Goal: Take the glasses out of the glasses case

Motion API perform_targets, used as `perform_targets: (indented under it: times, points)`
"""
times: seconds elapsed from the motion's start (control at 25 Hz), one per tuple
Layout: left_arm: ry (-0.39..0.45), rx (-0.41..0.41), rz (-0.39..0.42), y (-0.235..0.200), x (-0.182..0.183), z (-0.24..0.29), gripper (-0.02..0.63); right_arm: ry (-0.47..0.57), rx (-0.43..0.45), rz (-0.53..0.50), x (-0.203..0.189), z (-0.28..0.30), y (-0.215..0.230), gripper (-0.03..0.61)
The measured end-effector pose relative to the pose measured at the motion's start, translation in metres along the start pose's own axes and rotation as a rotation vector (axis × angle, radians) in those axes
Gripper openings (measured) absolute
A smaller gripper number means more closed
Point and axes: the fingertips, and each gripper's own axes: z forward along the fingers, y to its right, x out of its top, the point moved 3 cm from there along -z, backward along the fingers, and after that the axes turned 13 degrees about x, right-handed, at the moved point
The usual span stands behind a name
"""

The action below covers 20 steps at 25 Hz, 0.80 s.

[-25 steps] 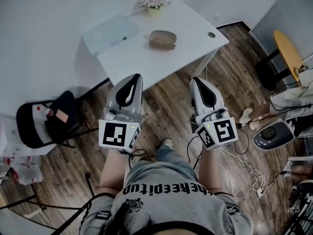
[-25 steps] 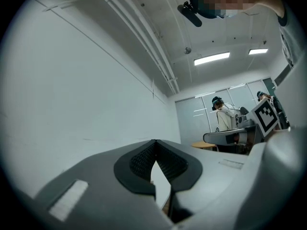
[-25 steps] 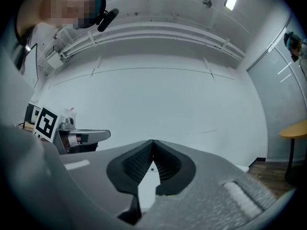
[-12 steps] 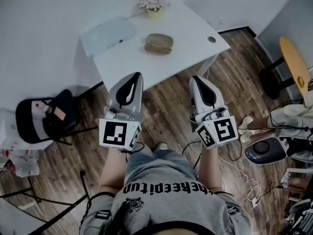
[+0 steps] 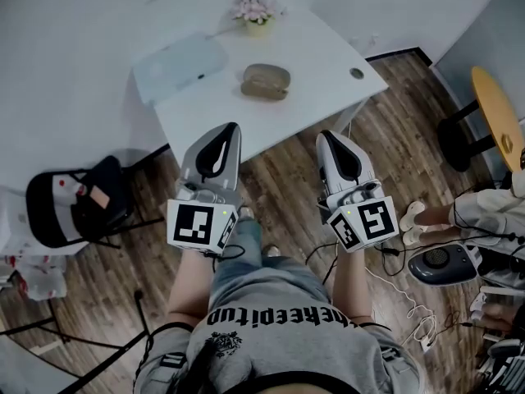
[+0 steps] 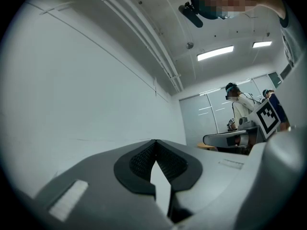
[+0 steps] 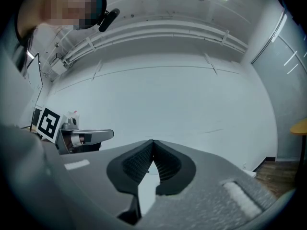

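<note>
A brown oval glasses case (image 5: 266,81) lies closed on the white table (image 5: 320,64), in the head view. My left gripper (image 5: 228,130) hangs over the wooden floor just short of the table's near edge, shut with nothing in it. My right gripper (image 5: 326,136) is level with it to the right, also shut and empty. Both point toward the table, well short of the case. In the left gripper view the jaw tips (image 6: 156,142) meet against a white wall. The right gripper view shows the same: tips (image 7: 153,141) together, wall behind. The glasses are not visible.
On the table stand a small pot of pink flowers (image 5: 257,10) and a pale blue flat laptop-like slab (image 5: 179,62). A black chair (image 5: 70,208) stands at the left. Cables and a grey device (image 5: 441,263) lie on the floor at the right, near an orange round table (image 5: 499,113).
Both grippers and the person have moved forward toward the table; the table and case now sit slightly nearer in the head view. Both grippers stay shut.
</note>
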Motion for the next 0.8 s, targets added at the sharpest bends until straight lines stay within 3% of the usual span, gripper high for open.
perform_targets:
  times: [0.8]
  points:
    - [0.002,-0.055,-0.018,-0.064,-0.018,0.132,0.02,-0.001,-0.06,0.011,-0.009,0.11,0.079,0.002]
